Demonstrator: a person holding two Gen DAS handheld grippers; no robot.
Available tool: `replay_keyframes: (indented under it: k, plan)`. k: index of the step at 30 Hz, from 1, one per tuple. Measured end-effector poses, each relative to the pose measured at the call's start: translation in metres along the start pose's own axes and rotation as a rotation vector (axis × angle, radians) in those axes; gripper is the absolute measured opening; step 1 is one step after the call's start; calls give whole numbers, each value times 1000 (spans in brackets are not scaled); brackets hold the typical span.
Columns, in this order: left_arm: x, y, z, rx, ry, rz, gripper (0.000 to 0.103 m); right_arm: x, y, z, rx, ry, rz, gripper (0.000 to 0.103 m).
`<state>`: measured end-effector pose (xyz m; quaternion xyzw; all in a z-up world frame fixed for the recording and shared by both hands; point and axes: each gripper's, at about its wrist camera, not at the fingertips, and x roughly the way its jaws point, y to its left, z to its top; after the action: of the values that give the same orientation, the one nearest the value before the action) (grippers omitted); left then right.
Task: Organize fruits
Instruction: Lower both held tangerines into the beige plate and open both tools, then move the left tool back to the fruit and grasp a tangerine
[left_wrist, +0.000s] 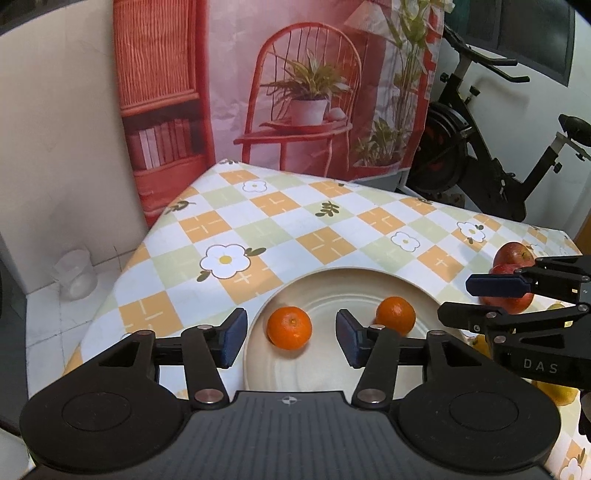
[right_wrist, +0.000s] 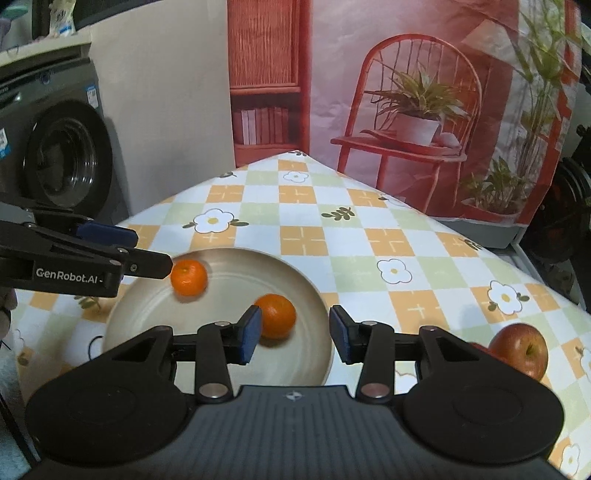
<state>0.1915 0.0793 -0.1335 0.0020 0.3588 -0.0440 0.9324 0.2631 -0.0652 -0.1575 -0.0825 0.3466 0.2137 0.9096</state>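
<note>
The left gripper (left_wrist: 291, 338) has its jaws wide apart and holds nothing. Between its two blue pads (left_wrist: 234, 338), a little beyond them, lies one orange (left_wrist: 289, 327) on the cream plate (left_wrist: 332, 369). A second orange (left_wrist: 395, 315) lies just to the right of the right pad, also on the plate, apart from the first one.

The right gripper (right_wrist: 294, 334) is also open and empty. In its own view one orange (right_wrist: 277, 315) sits just beside the left pad, slightly beyond it and not inside the gap; I cannot tell if it touches the pad. The other orange (right_wrist: 188, 277) is farther, at the far left part of the plate (right_wrist: 221, 266), just beside the tip of the left gripper (right_wrist: 147, 254).

Outside the plate, on the right, a red apple (right_wrist: 522, 350) stands on the checked tablecloth (right_wrist: 332, 236) with flower prints. In the left view two red apples (left_wrist: 511, 277) are partly hidden behind the right gripper (left_wrist: 458, 302), and some yellow fruit (left_wrist: 557, 393) shows under it; its kind is not clear.

Behind the table hangs a printed backdrop (left_wrist: 295, 85) with a red chair and plants.
</note>
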Motion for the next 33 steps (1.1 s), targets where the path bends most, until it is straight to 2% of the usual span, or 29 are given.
replay_keyframes:
  k: [7,13,17,22,26,33]
  plan:
    - [-23,-15,-3,15,-34,-10,56,-25,-2,-9,69,-28,-8,44]
    - [-35,-34,-9,36,-55,-51,56,-51,-11,-26,129,-60,-27,44]
    - [-36,-51,-14,76,-56,-92,56,-74,-22,-45,171,-84,-45,44]
    - [-33,-63,-23,52,-55,-151,56,-103,-35,-71,227,-110,-83,45]
    - [-32,-74,-31,62,-66,-168,56,-120,-41,-92,250,-109,-121,45]
    - [-35,-97,-48,139,-69,-207,56,-135,-36,-125,253,-91,-147,45]
